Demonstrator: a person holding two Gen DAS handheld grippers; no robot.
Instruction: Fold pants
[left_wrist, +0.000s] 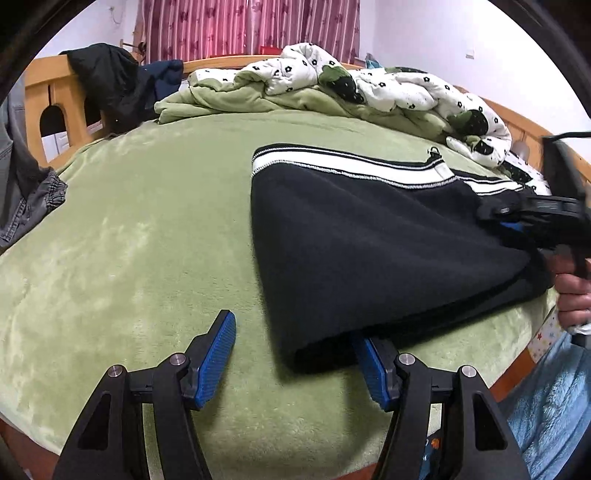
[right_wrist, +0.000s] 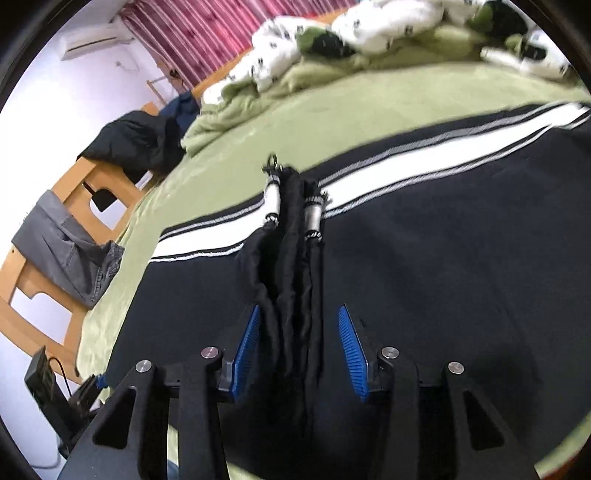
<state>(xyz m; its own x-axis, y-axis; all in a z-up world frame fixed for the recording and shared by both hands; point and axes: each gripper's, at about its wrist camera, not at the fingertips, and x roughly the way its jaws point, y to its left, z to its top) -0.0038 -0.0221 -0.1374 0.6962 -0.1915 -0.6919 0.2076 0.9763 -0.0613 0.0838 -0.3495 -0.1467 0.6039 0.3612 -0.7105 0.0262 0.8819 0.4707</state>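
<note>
Black pants (left_wrist: 373, 240) with a white side stripe lie folded on the green bed cover (left_wrist: 129, 236). My left gripper (left_wrist: 295, 339) is open at the pants' near folded corner; its right blue pad (left_wrist: 373, 373) is tucked under the fabric edge and its left pad (left_wrist: 218, 354) rests on the cover. My right gripper (right_wrist: 299, 332) is open, its blue pads apart on either side of a bunched ridge of black fabric (right_wrist: 291, 266). The right gripper also shows in the left wrist view (left_wrist: 517, 218) at the pants' right end.
A rumpled white flowered quilt (left_wrist: 369, 81) and green blanket lie at the bed's far side. Dark clothes (left_wrist: 107, 81) hang on the wooden bed frame (left_wrist: 48, 92). Grey trousers (right_wrist: 70, 247) hang over the frame at left. Pink curtains (left_wrist: 251, 29) are behind.
</note>
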